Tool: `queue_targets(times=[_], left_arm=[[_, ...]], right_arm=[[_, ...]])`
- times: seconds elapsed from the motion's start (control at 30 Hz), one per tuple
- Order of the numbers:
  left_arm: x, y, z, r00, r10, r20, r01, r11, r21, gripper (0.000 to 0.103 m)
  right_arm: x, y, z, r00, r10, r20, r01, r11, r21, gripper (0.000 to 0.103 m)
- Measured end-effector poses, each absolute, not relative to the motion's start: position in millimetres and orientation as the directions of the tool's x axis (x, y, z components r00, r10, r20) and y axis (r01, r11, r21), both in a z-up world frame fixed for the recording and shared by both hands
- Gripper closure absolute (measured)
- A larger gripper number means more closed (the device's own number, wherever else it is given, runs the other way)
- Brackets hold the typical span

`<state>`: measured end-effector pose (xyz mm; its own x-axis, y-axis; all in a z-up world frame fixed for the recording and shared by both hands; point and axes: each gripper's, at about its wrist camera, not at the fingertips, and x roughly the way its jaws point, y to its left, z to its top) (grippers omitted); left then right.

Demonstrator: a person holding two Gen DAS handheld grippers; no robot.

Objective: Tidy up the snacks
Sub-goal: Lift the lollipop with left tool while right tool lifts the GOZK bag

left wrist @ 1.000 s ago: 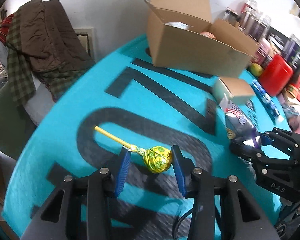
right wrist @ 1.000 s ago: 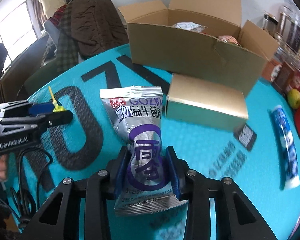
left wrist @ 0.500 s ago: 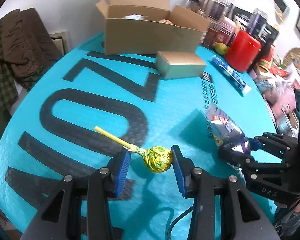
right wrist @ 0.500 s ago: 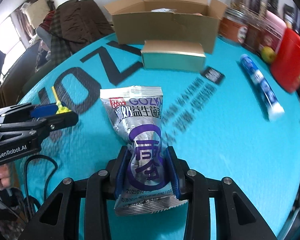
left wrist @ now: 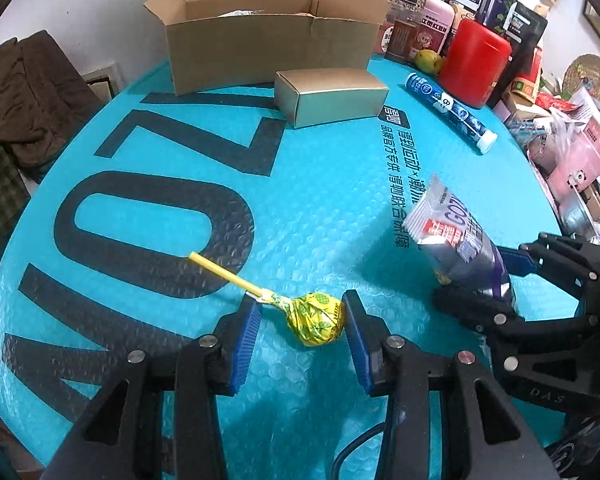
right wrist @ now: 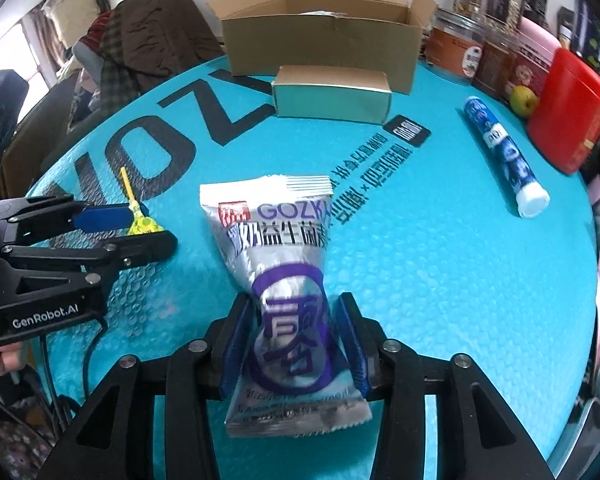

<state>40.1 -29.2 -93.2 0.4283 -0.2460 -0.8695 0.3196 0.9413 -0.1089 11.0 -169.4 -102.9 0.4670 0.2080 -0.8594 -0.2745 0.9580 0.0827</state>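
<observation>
Low in both frames, my left gripper (left wrist: 302, 320) pinches the yellow foil-wrapped lollipop (left wrist: 316, 318) while my right gripper (right wrist: 294, 338), jaws opening around the silver-purple snack pouch (right wrist: 284, 272), should release gently onto the turquoise mat (right wrist: 440, 280).

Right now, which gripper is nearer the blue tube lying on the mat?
Right. The right gripper, jaws opening around the silver snack bag, sits closer to the blue tube; the left gripper, holding the lollipop, is farther away.

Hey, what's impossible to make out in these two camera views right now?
- Contents of the cardboard box: both views, its front wall hides nearly everything inside.
- Bottom print on the silver snack bag: right wrist view, blurred.
- Jar labels at the table's far edge: right wrist view, too small and blurred.
</observation>
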Motion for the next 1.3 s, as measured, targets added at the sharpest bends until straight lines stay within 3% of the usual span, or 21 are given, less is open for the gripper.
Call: queue_targets(times=[0.2, 0.3, 0.43, 0.87, 1.3], left_arm=[[41.3, -28.7, -93.0, 0.429, -0.243, -0.870, 0.305, 0.946, -0.114, 0.062], [41.2, -29.0, -92.5, 0.428, -0.244, -0.870, 0.295, 0.948, -0.120, 0.062], [40.6, -28.3, -90.6, 0.408, -0.277, -0.870, 0.286, 0.944, -0.167, 0.062], [22.5, -45.5, -65.8, 0.442, -0.326, -0.836, 0.331, 0.925, -0.186, 0.062], [16.0, -57.2, -2.1, 0.561, -0.395, -0.728, 0.434, 0.889, -0.148, 0.062]], right_arm=[[16.2, -165.5, -103.9, 0.490, 0.204, -0.847, -0.285, 0.956, 0.065, 0.052], [15.2, -165.6, -103.5, 0.507, 0.196, -0.839, -0.278, 0.959, 0.055, 0.065], [11.5, -169.6, -103.3, 0.517, 0.205, -0.831, -0.274, 0.959, 0.066, 0.069], [-14.1, -185.2, -96.6, 0.513, 0.273, -0.814, -0.237, 0.956, 0.171, 0.070], [-34.5, -191.6, -39.8, 0.614, 0.309, -0.726, -0.242, 0.950, 0.199, 0.070]])
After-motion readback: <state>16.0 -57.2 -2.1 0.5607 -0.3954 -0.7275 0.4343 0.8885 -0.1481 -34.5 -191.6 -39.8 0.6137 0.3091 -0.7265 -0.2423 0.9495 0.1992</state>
